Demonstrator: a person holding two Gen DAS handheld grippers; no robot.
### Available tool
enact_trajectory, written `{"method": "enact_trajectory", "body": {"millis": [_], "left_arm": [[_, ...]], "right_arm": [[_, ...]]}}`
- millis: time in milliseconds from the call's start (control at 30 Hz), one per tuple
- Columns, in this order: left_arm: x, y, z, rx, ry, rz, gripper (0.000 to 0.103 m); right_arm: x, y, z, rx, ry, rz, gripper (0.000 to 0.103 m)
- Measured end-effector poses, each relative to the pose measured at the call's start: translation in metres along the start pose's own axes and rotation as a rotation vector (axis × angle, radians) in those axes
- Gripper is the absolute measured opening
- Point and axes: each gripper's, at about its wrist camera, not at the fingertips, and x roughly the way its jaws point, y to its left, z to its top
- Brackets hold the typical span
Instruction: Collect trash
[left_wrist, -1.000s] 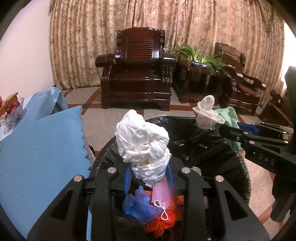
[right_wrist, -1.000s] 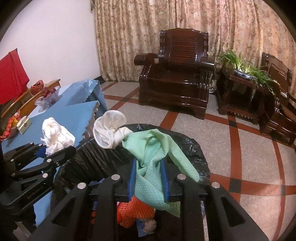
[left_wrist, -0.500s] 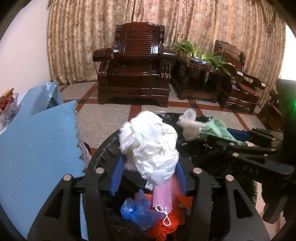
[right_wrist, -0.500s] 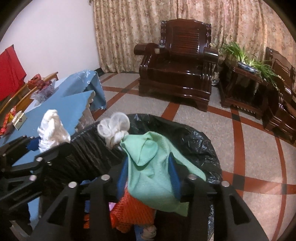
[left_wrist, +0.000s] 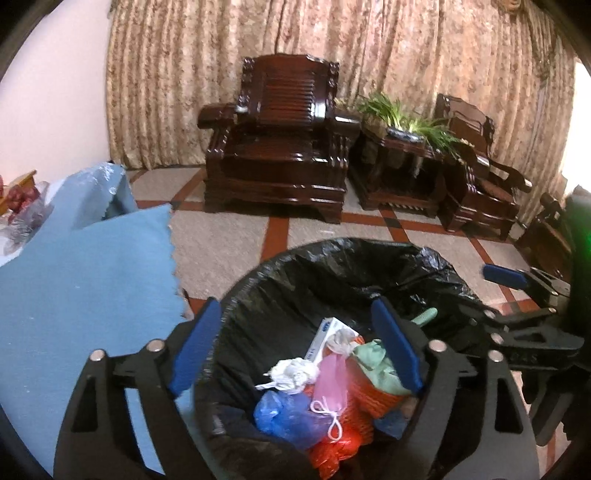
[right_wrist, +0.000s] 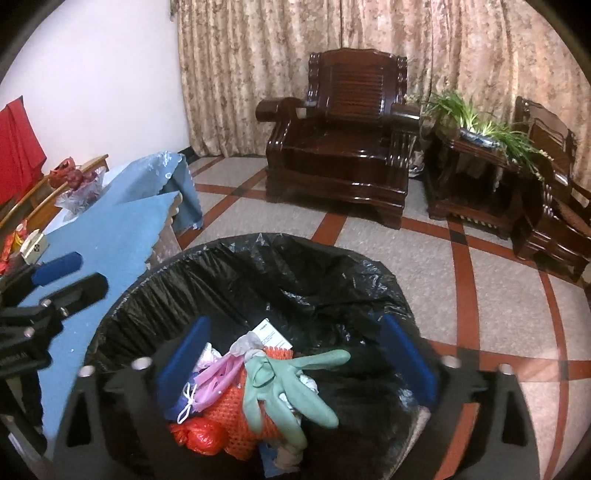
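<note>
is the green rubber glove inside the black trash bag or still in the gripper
Inside. The green rubber glove lies on the trash pile within the black trash bag; the right gripper is open, holding nothing.

Background only: dark carved wooden armchair (left_wrist: 275, 147) centre frame against patterned beige curtains (left_wrist: 369, 48). Right of it, a dark side table (left_wrist: 400, 177) carrying a green potted plant (left_wrist: 406, 118), then a second armchair (left_wrist: 480, 184) at right. Floor (right_wrist: 498, 288) is speckled tile with red-brown stripes. Blue tablecloth (left_wrist: 74, 266), zigzag-edged, fills left side; dish of red fruit (right_wrist: 77, 184) upper left in right wrist view; red cloth (right_wrist: 16, 147) at far left edge.
</note>
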Motion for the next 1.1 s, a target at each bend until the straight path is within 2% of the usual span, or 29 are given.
{"method": "enact_trajectory", "body": {"millis": [267,400,800,1100], "left_arm": [[-0.058,0.022,0.003,-0.013,-0.072,0.058,0.094],[-0.084,0.026,-0.006,-0.021,-0.075,0.079,0.094],[-0.132,0.024,-0.037,-0.051,-0.04,0.125,0.094],[-0.174,0.024,-0.042,-0.062,-0.078,0.161,0.094]], "right_arm": [[-0.036,0.01,-0.004,0.016,-0.031,0.042,0.097],[-0.056,0.021,-0.008,0.013,-0.042,0.067,0.097],[-0.101,0.061,-0.022,-0.06,-0.068,0.09,0.097],[-0.13,0.076,-0.019,-0.055,-0.101,0.13,0.097]]}}
